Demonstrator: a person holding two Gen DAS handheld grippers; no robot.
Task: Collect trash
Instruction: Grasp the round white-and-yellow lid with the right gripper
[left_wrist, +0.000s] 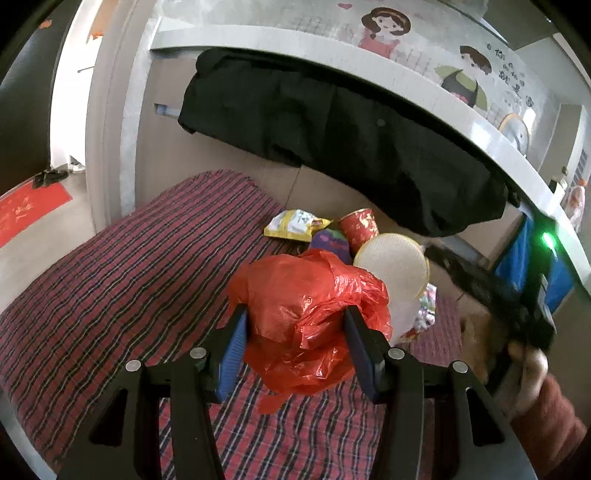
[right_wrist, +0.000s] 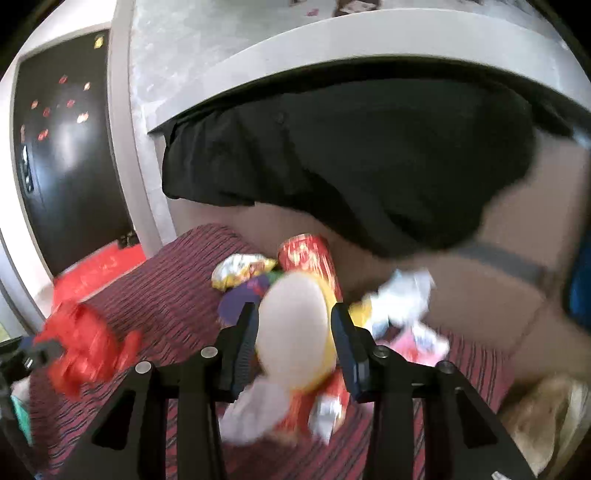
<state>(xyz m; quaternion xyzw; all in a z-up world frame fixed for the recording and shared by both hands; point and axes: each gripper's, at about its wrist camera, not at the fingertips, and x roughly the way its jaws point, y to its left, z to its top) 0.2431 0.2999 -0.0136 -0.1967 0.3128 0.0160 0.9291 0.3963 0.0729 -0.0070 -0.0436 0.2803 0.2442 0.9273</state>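
In the left wrist view my left gripper (left_wrist: 295, 332) is shut on a crumpled red plastic bag (left_wrist: 310, 310), held above the striped blanket (left_wrist: 129, 277). My right gripper (right_wrist: 295, 325) is shut on a red cup with a pale round end and a yellow rim (right_wrist: 295, 332). From the left wrist that cup (left_wrist: 391, 262) shows just right of the bag. Behind them lie a yellow snack packet (left_wrist: 297, 225), a red paper cup (left_wrist: 360, 225) and a purple wrapper (left_wrist: 328, 240). The right wrist view is blurred, with the red bag (right_wrist: 85, 347) at its left.
A black garment (left_wrist: 332, 140) hangs from the ledge above the blanket's far end. A crumpled white wrapper (right_wrist: 402, 295) lies right of the cups. A hand in a red sleeve (left_wrist: 535, 373) holds the right tool. A dark door (right_wrist: 66, 155) and red mat (left_wrist: 26, 210) are left.
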